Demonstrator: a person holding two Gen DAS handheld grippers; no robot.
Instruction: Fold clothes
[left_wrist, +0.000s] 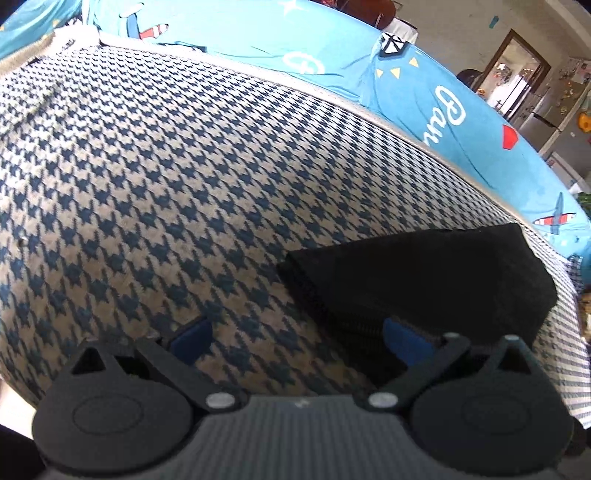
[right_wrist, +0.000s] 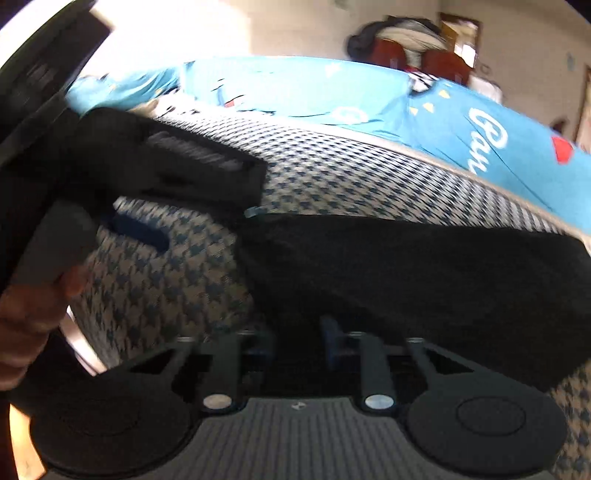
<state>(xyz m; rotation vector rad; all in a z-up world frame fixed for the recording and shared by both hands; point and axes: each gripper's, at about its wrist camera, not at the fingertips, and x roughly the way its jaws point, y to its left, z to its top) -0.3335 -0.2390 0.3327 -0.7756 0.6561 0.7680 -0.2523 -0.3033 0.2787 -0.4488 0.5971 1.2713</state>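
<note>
Left wrist view: a folded black garment (left_wrist: 424, 280) lies at lower right on the houndstooth cloth (left_wrist: 147, 184), with the left gripper (left_wrist: 295, 338) spread wide, one finger at its edge. The right gripper (right_wrist: 295, 347) pinches the garment's near edge; a snagged tug could undo the fold. A turquoise printed sheet (left_wrist: 332, 51) lies beyond.

Bed, covered with bright blue sheet (left_wrist: 332, 44) printed with planes, white lettering, small red and yellow shapes. On sheet lies houndstooth garment (left_wrist: 155, 177), navy on beige, spread flat, pale edge along far side. Folded black cloth (left_wrist: 424, 273) rests on houndstooth garment near right edge.
</note>
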